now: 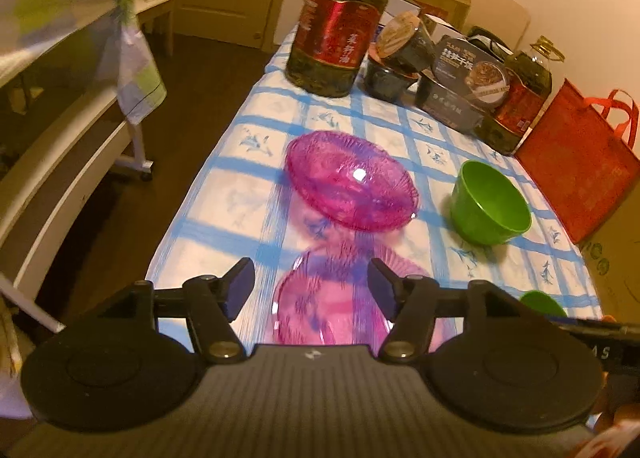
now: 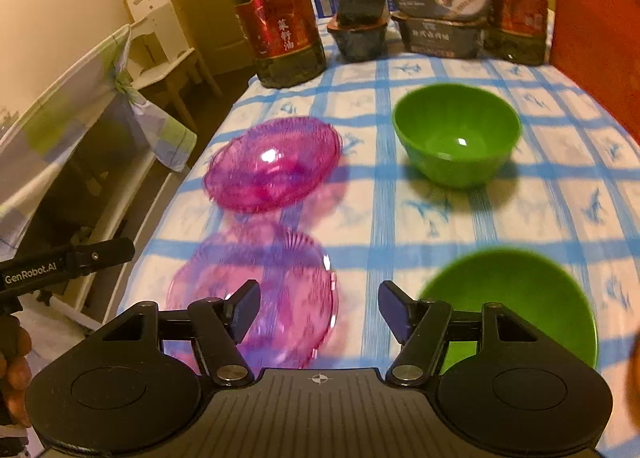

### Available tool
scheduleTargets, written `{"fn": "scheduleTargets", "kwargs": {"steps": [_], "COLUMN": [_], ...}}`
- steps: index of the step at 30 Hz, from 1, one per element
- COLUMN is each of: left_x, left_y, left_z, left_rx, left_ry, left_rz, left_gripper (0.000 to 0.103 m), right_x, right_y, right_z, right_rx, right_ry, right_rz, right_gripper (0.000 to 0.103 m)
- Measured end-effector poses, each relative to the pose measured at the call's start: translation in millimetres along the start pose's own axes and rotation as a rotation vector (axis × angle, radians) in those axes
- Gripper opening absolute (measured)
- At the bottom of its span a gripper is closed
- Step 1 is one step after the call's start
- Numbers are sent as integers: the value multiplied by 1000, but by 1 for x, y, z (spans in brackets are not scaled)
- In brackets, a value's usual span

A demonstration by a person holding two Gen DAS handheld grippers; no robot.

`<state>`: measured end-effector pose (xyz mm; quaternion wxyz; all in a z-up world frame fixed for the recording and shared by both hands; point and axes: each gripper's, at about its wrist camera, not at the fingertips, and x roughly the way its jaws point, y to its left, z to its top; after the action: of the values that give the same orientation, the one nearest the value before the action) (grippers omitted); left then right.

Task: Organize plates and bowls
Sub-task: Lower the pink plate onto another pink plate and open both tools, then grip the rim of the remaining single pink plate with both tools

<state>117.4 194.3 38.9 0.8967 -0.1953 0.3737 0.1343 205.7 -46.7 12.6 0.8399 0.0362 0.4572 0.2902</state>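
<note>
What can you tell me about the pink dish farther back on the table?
The far pink dish is a shallow, see-through bowl-like plate of ribbed magenta plastic or glass, empty and glossy. It sits tilted on the blue-checked tablecloth, beyond a flatter near pink plate and left of a green bowl. Neither gripper touches it.

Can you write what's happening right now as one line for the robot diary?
left gripper: open, above near pink plate | right gripper: open, empty | far pink plate, two green bowls: unstacked on checkered cloth
</note>
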Motion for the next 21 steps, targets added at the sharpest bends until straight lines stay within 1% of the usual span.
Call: {"fn": "scheduleTargets", "kwargs": {"steps": [3,7,11,16,21], "left_x": [-11,-21,-25,-25,-19], "left_y": [4,4,5,7,10], "left_z": [-15,-30,-39,-44,-45], "left_rx": [-17,-13,-18,-12,-4], "left_ry": [1,10,20,32,41], "left_rz": [-9,-4,3,5,14], "left_gripper": [64,64,64,65,65], "right_x": [-8,-15,-15,-10,-4], "right_y": [-1,2,6,7,8], "right_z": [-15,-31,-41,-45,-44], "right_rx": [18,12,10,16,19], "right_ry": [8,17,29,42,32], "right_rz": [10,7,10,-3,-16], "right_gripper": [66,66,66,66,66]}}
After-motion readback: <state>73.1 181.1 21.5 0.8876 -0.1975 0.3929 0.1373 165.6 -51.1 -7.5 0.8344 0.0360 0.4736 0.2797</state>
